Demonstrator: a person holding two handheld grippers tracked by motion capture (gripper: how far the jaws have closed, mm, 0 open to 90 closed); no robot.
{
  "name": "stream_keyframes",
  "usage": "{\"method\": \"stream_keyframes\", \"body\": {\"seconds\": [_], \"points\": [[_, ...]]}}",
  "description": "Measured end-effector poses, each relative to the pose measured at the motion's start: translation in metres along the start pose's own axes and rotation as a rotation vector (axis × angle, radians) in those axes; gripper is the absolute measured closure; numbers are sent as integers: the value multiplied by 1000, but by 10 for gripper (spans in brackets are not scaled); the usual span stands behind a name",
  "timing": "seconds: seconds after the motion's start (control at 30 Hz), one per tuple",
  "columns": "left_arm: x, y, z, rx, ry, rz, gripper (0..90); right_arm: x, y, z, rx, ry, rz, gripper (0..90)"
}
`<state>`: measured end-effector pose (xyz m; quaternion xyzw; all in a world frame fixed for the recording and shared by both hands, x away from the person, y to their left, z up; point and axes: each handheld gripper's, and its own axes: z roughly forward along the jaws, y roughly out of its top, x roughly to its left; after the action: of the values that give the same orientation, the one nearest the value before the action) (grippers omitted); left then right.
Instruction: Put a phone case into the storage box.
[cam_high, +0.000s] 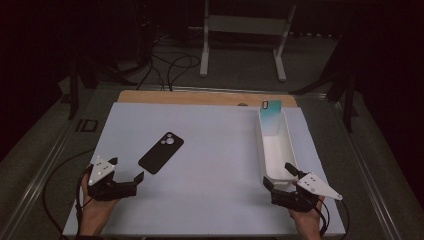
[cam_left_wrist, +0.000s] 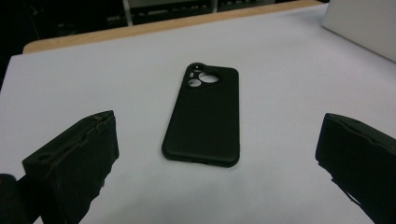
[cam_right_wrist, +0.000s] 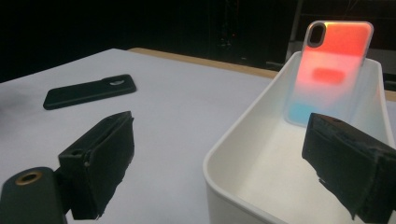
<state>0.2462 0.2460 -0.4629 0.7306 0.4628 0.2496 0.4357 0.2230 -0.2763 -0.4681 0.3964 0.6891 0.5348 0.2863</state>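
**Black case lying loose, both claws spread**

Left gripper (cam_high: 126, 172) spread wide, nothing pinched; black phone case (cam_high: 161, 152) just ahead on the white mat (cam_high: 210, 165), untouched. Right gripper (cam_high: 280, 174) spread too, straddling the near end of the white bin (cam_high: 291, 150), where 1 tinted case (cam_high: 270, 116) leans upright.

Risks: thin flat case likely to skid or tip under pads closing from above.

Long axis diagonal, camera holes toward far right.

Each black gripper, the left gripper (cam_high: 126, 169) and the right gripper (cam_high: 278, 173), is topped by a grey three-cornered plate dotted with white marks. Blocky black fingers (cam_left_wrist: 74, 163) with rough, chipped edges are seen. A brass-ringed hole is set beside one finger in the right gripper view, and black cables are trailed behind.
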Motion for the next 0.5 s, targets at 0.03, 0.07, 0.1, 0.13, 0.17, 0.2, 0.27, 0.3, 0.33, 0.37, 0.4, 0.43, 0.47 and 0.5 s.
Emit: {"method": "stream_keyframes", "body": {"seconds": [0.03,0.07,0.1,0.13,0.17,0.2,0.27,0.3,0.33,0.37,0.4,0.43,0.47,0.5], "points": [[0,0,0,0,0,0,0,0,0,0,0,0,0,92],[2,3,2,11,-7,-6,0,0,0,0,3,-2,-1,92],[2,6,5,21,-8,-7,0,0,0,1,3,-2,-1,92],[3,8,7,30,-10,-5,0,-1,0,1,3,-3,-1,92],[4,10,10,39,-13,-6,0,-1,-1,1,3,-4,0,92],[5,12,14,49,-15,-4,0,-1,-1,1,3,-4,0,92],[6,16,22,67,-21,4,0,-1,-1,0,4,-7,1,92],[6,18,26,79,-22,8,0,-1,-1,0,4,-8,2,92],[6,19,30,89,-25,14,0,-1,-1,0,3,-8,2,92],[6,21,34,102,-33,20,0,-1,-1,0,4,-9,3,92],[6,22,38,120,-35,26,0,-1,-1,0,4,-9,3,92],[6,23,42,135,-33,37,0,-1,-1,0,4,-9,5,92],[6,24,45,150,-36,42,0,-1,-1,0,4,-9,5,92],[6,25,49,164,-40,45,0,-1,-1,0,5,-8,5,92]]}}
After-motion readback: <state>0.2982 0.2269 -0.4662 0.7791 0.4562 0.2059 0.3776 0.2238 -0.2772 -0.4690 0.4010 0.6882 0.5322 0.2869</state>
